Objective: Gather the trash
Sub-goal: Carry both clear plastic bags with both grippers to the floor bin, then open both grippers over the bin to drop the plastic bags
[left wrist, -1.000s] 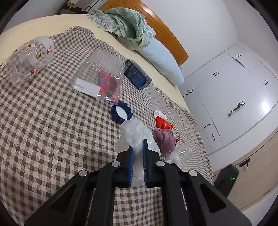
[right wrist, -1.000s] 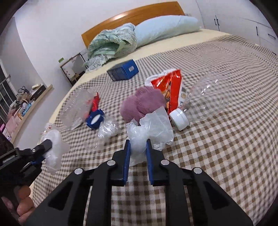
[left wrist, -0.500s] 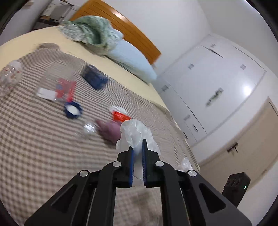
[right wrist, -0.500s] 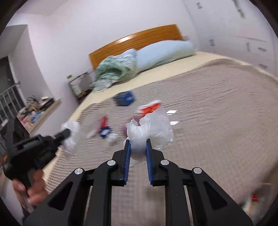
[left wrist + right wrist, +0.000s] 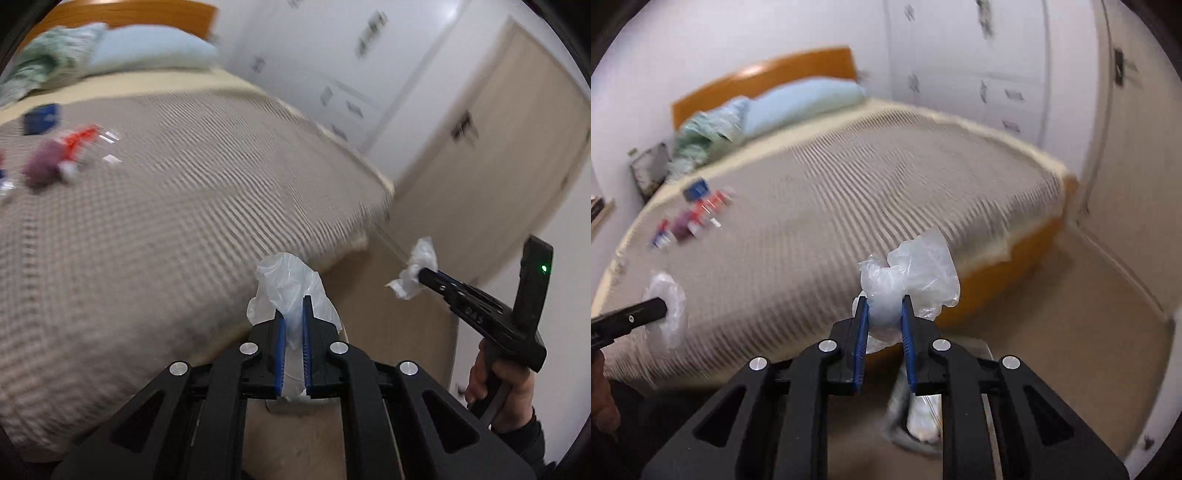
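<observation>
Both grippers have swung away from the littered part of the bed [image 5: 820, 206] toward its foot corner and the floor [image 5: 1071, 332]. The remaining litter [image 5: 55, 162] now lies far off at 10 o'clock in both views.

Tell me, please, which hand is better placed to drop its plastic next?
Probably the right: the right gripper, shut on crumpled plastic, hangs over what looks like a bin on the floor. The left gripper, shut on a plastic wad, sits at the bed edge.
</observation>
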Demonstrator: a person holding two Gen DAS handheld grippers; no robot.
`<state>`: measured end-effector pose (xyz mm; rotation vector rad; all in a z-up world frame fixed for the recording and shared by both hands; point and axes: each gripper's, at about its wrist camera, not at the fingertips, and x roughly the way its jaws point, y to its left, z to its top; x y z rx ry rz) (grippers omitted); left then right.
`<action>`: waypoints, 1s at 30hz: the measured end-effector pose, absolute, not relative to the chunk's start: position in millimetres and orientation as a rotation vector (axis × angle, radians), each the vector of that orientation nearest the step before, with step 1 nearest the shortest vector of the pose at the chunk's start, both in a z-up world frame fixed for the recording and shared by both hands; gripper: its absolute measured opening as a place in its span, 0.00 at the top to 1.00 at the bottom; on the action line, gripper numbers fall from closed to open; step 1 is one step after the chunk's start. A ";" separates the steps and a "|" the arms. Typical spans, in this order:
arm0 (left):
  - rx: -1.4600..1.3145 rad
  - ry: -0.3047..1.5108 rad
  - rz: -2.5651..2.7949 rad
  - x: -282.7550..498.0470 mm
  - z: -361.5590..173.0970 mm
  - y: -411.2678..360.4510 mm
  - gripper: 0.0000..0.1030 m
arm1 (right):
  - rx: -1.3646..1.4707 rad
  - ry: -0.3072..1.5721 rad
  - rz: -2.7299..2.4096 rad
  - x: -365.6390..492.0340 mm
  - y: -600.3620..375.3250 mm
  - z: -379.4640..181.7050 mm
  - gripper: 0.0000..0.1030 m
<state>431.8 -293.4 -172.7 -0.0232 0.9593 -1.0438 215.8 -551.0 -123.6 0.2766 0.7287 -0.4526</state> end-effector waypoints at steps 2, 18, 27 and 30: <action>0.033 1.018 -1.054 418.7 -193.1 -322.2 0.95 | 0.341 0.799 -0.460 202.4 -571.4 -159.4 0.83; 0.325 1.334 -1.040 376.2 -338.7 -469.2 0.95 | 0.740 1.341 -0.575 177.2 -658.0 -473.8 0.50; 0.558 1.445 -0.995 367.2 -444.6 -547.2 0.94 | 0.858 1.027 -0.617 125.5 -669.9 -398.5 0.35; 0.589 1.471 -0.908 368.5 -485.1 -554.4 0.63 | 0.905 0.950 -0.646 106.4 -670.5 -382.7 0.35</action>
